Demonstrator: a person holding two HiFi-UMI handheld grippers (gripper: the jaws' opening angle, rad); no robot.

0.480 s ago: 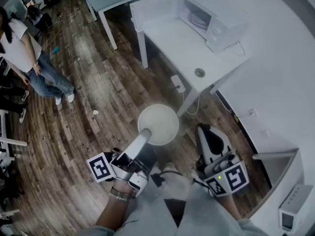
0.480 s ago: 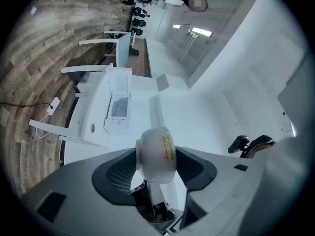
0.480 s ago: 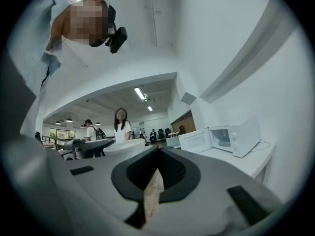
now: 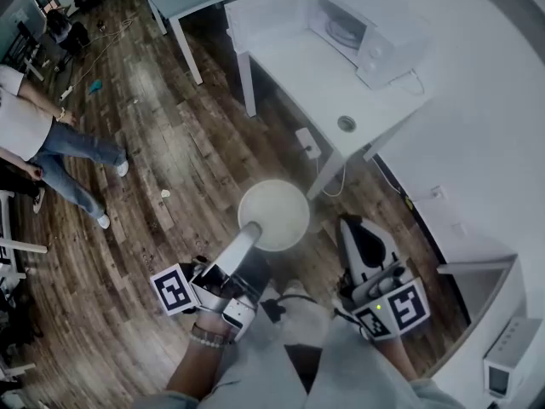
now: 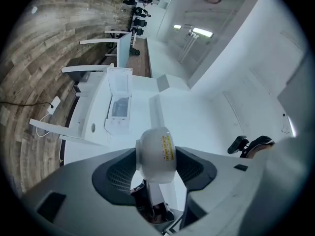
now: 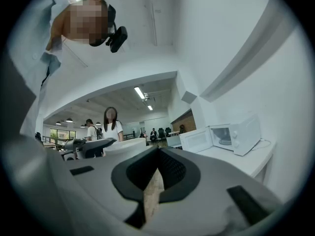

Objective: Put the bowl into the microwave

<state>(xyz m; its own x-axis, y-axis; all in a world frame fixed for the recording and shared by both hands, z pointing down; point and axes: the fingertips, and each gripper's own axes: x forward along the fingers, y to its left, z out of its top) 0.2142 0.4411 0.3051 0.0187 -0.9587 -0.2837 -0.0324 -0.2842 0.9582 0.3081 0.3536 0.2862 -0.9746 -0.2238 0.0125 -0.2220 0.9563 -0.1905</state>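
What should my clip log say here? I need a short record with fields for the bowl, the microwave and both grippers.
bowl: white bowl, carried above the wooden floor, not yet at the table
left gripper: left gripper, jaws closed on the bowl
right gripper: right gripper, jaws together, nothing between them
microwave: microwave, on the white table, door open
task status: bowl not yet in the microwave
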